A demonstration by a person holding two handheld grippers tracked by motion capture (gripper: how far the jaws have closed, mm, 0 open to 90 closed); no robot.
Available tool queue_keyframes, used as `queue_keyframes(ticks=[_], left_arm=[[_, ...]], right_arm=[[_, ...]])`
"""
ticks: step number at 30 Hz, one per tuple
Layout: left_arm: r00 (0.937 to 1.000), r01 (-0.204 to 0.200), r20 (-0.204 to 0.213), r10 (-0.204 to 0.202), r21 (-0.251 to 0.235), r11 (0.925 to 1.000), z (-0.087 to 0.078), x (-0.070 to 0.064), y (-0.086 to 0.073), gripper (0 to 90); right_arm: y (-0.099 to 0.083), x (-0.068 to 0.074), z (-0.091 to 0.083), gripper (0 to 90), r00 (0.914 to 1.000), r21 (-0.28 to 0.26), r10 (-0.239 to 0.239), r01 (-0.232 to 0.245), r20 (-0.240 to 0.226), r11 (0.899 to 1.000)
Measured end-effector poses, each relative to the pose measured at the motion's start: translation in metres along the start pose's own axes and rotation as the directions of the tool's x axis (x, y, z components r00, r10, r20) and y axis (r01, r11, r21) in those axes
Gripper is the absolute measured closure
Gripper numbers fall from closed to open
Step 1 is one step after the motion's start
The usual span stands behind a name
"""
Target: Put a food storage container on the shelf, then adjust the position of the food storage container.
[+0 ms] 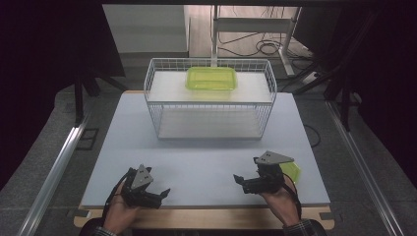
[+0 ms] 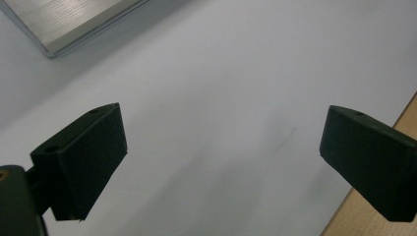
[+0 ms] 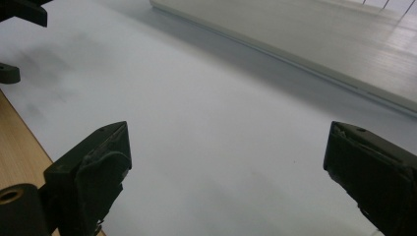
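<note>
Pale grey tabletop [image 1: 206, 172] spreads under both tools. Left gripper [image 1: 156, 194] and right gripper [image 1: 244, 179] rest near the front edge, jaws wide apart, holding nothing. Just behind the right one lies a green lid [image 1: 294, 170] — its green container [image 1: 212, 77] sits well away on the wire rack [image 1: 210, 98]. Nothing appears started yet — everything remains.

High view looks down over the table [image 1: 206, 147] toward the wire basket [image 1: 210, 98] — both gripper views skim that tabletop closely.
</note>
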State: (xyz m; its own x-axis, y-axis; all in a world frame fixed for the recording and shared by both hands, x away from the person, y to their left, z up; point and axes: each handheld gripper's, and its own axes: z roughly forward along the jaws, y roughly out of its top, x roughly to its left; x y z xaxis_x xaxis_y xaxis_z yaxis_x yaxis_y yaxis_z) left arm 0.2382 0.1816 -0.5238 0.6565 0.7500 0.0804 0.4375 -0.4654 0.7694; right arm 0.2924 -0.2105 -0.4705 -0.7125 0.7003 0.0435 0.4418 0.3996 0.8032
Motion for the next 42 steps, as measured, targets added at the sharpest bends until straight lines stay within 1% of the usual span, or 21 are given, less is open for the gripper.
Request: queue_keyframes(ticks=[2,4,5,9,10,15,18,19,20,21,24,26,31,32,33,34,38,39,40,41,42], left_arm=[[1.0,-0.006,-0.001,0.006,0.003,1.0,0.0,0.0,0.0,3.5],[0.9999,-0.014,-0.004,0.014,0.005,0.9999,0.001,-0.001,0.0,3.5],[0.9999,-0.014,-0.004,0.014,0.005,0.9999,0.001,-0.001,0.0,3.5],[0.9998,-0.017,-0.007,0.017,0.006,0.9998,0.001,-0.001,0.0,3.5],[0.9998,-0.017,-0.007,0.017,0.006,0.9998,0.001,-0.001,0.0,3.5],[0.9997,-0.021,-0.007,0.021,0.011,0.9997,0.002,-0.001,-0.001,3.5],[0.9998,-0.018,-0.008,0.018,0.012,0.9998,0.002,-0.001,-0.001,3.5],[0.9998,-0.019,-0.009,0.019,0.012,0.9997,0.002,-0.001,-0.001,3.5],[0.9998,-0.019,-0.009,0.019,0.012,0.9997,0.002,-0.001,-0.001,3.5],[0.9998,-0.019,-0.009,0.02,0.013,0.9997,0.002,-0.001,-0.001,3.5],[0.9999,-0.015,-0.007,0.015,0.014,0.9998,0.002,-0.001,-0.001,3.5],[0.9999,-0.016,-0.007,0.016,0.015,0.9998,0.002,-0.001,-0.001,3.5],[0.9998,-0.014,-0.009,0.015,0.015,0.9998,0.002,-0.001,-0.001,3.5],[0.9999,-0.014,-0.009,0.014,0.015,0.9998,0.002,-0.001,-0.001,3.5],[0.9999,-0.014,-0.009,0.014,0.015,0.9998,0.002,-0.001,-0.001,3.5],[0.9998,-0.015,-0.009,0.015,0.016,0.9998,0.003,-0.001,-0.001,3.5],[0.9998,-0.016,-0.01,0.016,0.017,0.9997,0.003,-0.001,-0.001,3.6],[0.9998,-0.016,-0.01,0.016,0.017,0.9997,0.003,-0.001,-0.001,3.5],[0.9998,-0.016,-0.01,0.016,0.017,0.9997,0.003,-0.001,-0.001,3.5],[0.9998,-0.016,-0.01,0.016,0.017,0.9997,0.003,-0.001,-0.001,3.5],[0.9998,-0.016,-0.01,0.016,0.017,0.9997,0.003,-0.001,-0.001,3.5]], right_arm=[[-0.001,0.0,0.001,4.3,1.0,0.003,-0.001,0.001,-0.002,1.0],[-0.006,0.003,0.005,4.3,1.0,0.027,-0.003,0.003,-0.003,1.0],[-0.006,0.003,0.005,4.3,1.0,0.027,-0.003,0.003,-0.003,1.0],[-0.01,0.005,0.01,4.3,0.9998,0.059,-0.018,0.017,0.004,0.998],[-0.01,0.006,0.01,4.3,0.9999,0.061,-0.015,0.015,0.006,0.998],[-0.012,0.003,0.011,2.4,0.9991,0.088,-0.018,0.015,0.039,0.996],[-0.011,0.001,0.01,1.7,0.9989,0.087,-0.005,0.001,0.047,0.996],[-0.011,-0.002,0.008,1.4,0.9986,0.086,0.019,-0.023,0.049,0.996],[-0.011,-0.002,0.008,1.4,0.9986,0.086,0.019,-0.023,0.049,0.996],[-0.011,-0.005,0.006,1.3,0.9978,0.084,0.024,-0.029,0.062,0.996],[-0.01,-0.008,0.003,1.3,0.9973,0.087,0.032,-0.038,0.066,0.995],[-0.01,-0.011,-0.001,2.8,0.9961,0.089,0.036,-0.043,0.081,0.995],[-0.009,-0.021,-0.012,14.7,0.9911,0.081,0.052,-0.062,0.123,0.995],[-0.01,-0.025,-0.017,21.7,0.9883,0.078,0.068,-0.079,0.136,0.994],[-0.01,-0.028,-0.019,26.6,0.9862,0.074,0.075,-0.087,0.148,0.994],[-0.01,-0.028,-0.019,26.6,0.9862,0.074,0.075,-0.087,0.148,0.994],[-0.012,-0.036,-0.029,44.9,0.9808,0.081,0.088,-0.103,0.174,0.991],[-0.013,-0.039,-0.031,49.4,0.9808,0.086,0.093,-0.109,0.171,0.99],[-0.014,-0.042,-0.035,56.5,0.98,0.097,0.087,-0.105,0.179,0.99],[-0.014,-0.042,-0.035,56.5,0.98,0.097,0.087,-0.105,0.179,0.99],[-0.015,-0.043,-0.036,61.1,0.9794,0.101,0.081,-0.101,0.185,0.99]])
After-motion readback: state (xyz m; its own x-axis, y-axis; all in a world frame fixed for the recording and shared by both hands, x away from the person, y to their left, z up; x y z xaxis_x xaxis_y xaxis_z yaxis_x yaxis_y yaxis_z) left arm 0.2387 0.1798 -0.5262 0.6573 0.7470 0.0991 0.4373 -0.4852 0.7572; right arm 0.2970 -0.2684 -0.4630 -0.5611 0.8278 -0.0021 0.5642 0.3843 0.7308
